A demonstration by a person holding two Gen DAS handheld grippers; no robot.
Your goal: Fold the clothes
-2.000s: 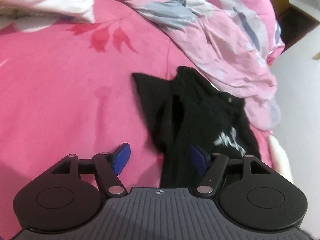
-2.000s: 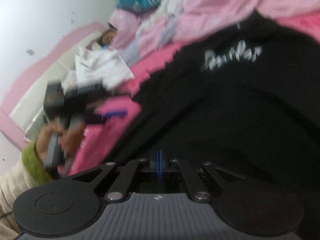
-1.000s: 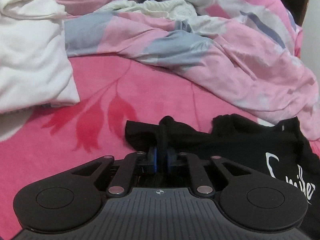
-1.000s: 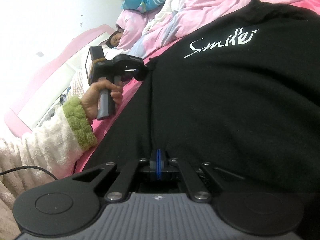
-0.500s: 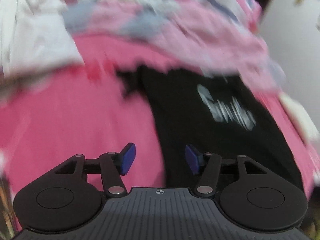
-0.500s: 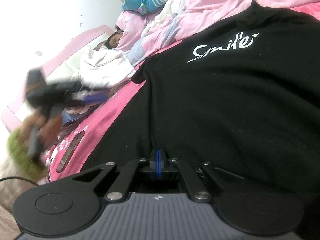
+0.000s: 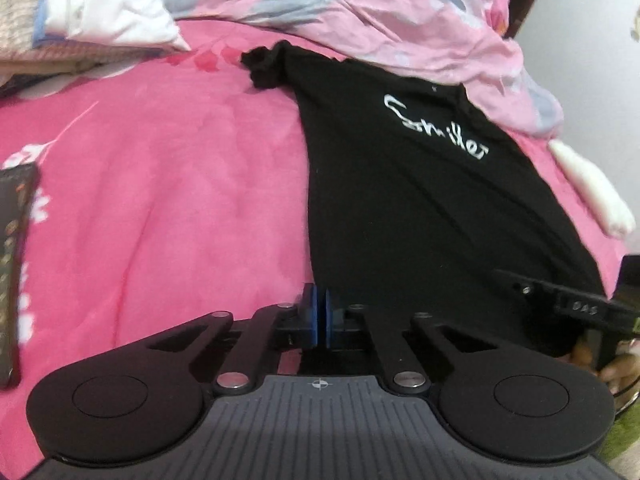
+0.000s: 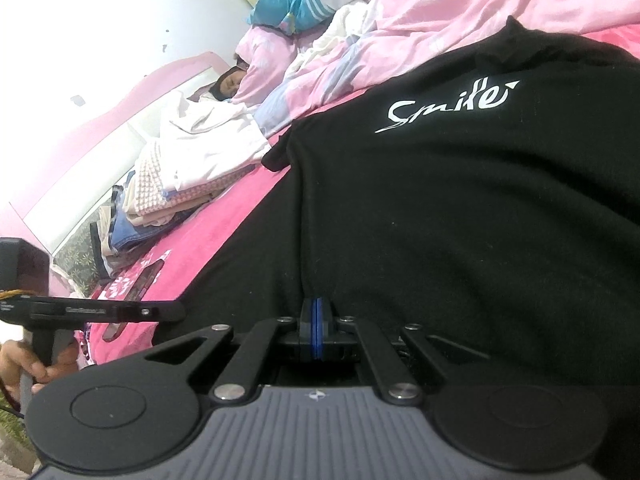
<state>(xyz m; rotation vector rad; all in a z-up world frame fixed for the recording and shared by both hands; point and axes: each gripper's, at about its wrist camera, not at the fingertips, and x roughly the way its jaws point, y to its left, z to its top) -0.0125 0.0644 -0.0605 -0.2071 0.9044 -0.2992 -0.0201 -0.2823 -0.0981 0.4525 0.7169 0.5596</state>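
pinching: left gripper jaws pressed together on the near hem corner of the black t-shirt | right gripper jaws clamped on the same hem further along | shirt spread flat, print up, on the pink bedsheet | crumpled pink quilt touching its far edge | folded clothes pile well apart

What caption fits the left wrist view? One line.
Left gripper shut on the hem of a black T-shirt spread over the pink bedsheet.
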